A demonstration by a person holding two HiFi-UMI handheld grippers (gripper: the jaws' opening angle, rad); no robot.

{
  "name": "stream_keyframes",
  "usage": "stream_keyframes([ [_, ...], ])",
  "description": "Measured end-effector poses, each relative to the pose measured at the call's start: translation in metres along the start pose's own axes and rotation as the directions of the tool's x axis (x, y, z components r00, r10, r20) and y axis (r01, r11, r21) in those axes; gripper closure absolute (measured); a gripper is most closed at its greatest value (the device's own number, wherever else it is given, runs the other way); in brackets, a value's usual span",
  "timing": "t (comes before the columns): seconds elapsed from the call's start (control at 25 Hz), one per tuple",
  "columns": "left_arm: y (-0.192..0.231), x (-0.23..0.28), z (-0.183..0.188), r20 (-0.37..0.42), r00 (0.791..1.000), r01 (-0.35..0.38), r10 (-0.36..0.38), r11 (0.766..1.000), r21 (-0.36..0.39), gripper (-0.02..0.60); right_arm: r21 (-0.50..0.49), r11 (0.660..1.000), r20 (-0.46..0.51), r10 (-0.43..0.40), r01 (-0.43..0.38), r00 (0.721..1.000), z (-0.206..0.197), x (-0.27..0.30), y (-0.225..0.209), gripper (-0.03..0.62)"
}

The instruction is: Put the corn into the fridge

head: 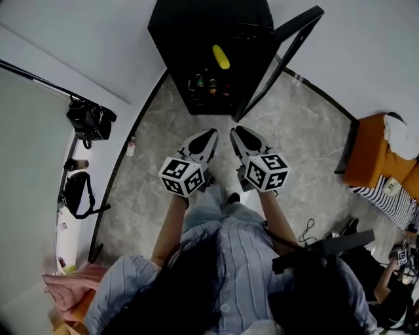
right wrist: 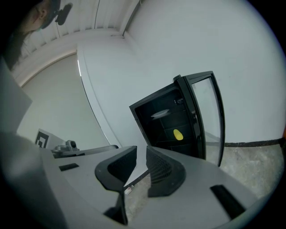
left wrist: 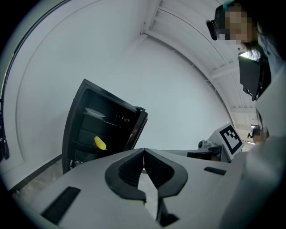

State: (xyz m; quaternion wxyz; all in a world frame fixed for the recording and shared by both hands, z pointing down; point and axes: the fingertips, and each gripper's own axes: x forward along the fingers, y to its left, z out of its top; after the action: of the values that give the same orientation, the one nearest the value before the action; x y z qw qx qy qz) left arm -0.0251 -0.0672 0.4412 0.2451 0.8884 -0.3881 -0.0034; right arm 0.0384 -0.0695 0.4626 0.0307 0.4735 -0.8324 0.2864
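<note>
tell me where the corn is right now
In the head view the corn lies inside the open fridge at top centre, just above the row of drinks.

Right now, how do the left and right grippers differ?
Left gripper: jaws meet at the tips. Right gripper: jaws stand a little apart, with floor showing through the gap. In its own view, the left gripper has the fridge up to the left of its jaws; the right gripper has it up to the right. Shared: both are empty and point toward the open fridge, where the corn already lies on a shelf.
</note>
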Motion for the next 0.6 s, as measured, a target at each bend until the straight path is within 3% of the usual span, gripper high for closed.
stream_keyframes([
  [0.6,-0.097,-0.041,-0.010,0.071,0.997,-0.007,0.001,0.997,0.079,0.572,-0.106,0.991,0.039,0.086,-0.082,0.996,-0.013,-0.098,0.038,0.542],
])
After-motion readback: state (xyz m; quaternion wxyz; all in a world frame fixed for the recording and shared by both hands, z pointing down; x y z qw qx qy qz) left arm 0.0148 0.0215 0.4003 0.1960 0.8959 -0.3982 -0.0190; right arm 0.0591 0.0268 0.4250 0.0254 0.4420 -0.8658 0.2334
